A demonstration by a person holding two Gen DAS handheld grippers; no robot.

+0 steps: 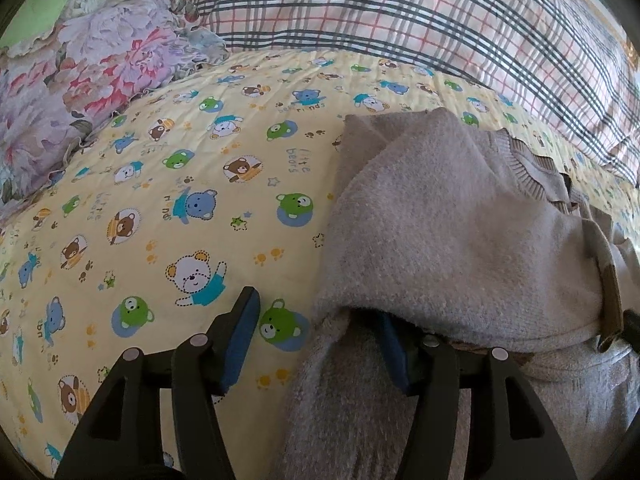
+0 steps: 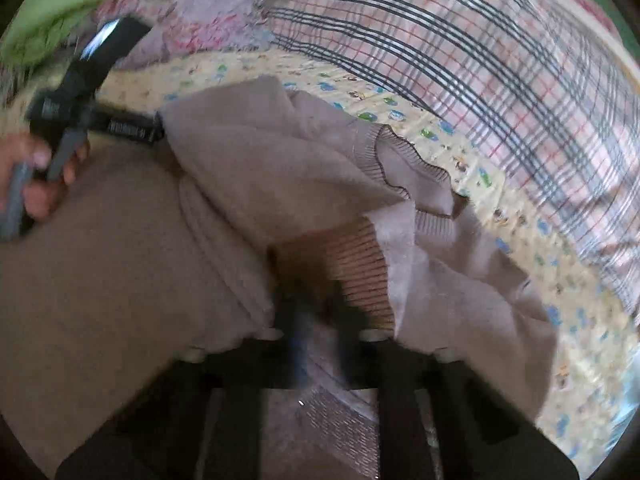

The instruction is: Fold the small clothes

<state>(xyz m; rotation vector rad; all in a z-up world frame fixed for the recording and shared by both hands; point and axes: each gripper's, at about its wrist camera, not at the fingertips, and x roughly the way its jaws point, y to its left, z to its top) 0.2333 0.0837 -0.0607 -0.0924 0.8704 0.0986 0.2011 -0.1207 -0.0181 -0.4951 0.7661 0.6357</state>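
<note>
Garment: the small grey-brown knit sweater point(image 1: 452, 224) lies on the bed, on the yellow bear-print sheet point(image 1: 168, 168), partly lifted and bunched, with its ribbed hem point(image 2: 404, 168) wavy toward the plaid blanket point(image 1: 400, 8).
My left gripper point(image 1: 320, 340): fingers spread apart. The left finger point(image 1: 240, 340) stands bare over the sheet; the right finger point(image 1: 394, 354) is tucked under a fold of the knit. Nothing is pinched between them, so the cloth is only draped on one finger.
My right gripper point(image 2: 320, 316): buried in the sweater and badly blurred. The fingers look close together around the ribbed fabric, but I cannot tell whether they are closed on it.
Other view: from the right wrist I see my left hand point(image 2: 36, 176) on its gripper handle, at the far left edge of the sweater.
Step in hand: I judge I am carrying one side of the sweater over to make a fold.
How to do it well: close my left gripper on a single edge layer, not a bunch; keep both grippers level so the fold line runs straight; lay the cloth down flat before releasing.
Risk: the loose knit may slide off my open finger, and the hem may wrinkle under the fold.
</note>
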